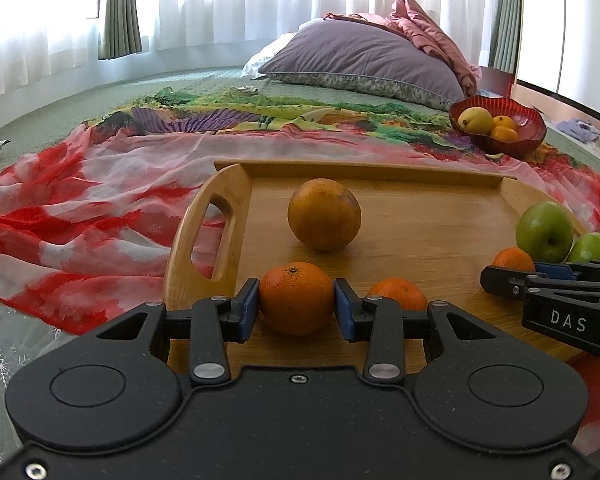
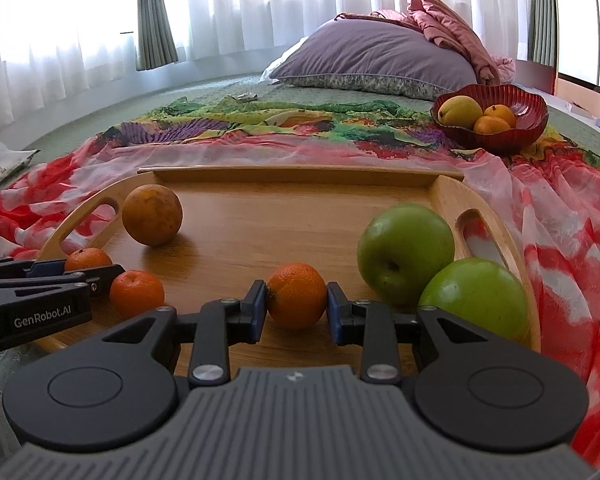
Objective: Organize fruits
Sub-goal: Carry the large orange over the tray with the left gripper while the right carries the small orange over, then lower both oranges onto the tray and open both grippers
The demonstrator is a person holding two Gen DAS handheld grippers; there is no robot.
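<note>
Only the right wrist view shows both green apples (image 2: pixel 405 254) whole; each gripper (image 1: pixel 296 304) (image 2: pixel 297 306) pinches a mandarin (image 1: pixel 295 298) (image 2: pixel 297 295)

Three mandarins (image 2: pixel 297 295), one orange (image 2: pixel 152 214), two apples (image 2: pixel 405 254) on the tray (image 2: pixel 284 216).

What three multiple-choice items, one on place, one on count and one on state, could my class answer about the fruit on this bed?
1. Where does the dark red ribbed glass bowl stand?
A. on the tray
B. on the patterned cloth beyond the tray
C. on the pillow

2. How many round green apples lie on the wooden handled tray?
A. one
B. two
C. four

3. What is the left hand-held gripper doing?
A. gripping a small orange tangerine
B. hanging open over an apple
C. holding the bowl

Answers: 1 B, the bowl sits past the tray's far rim. 2 B, one apple beside another. 3 A, both pads press the fruit.
</note>
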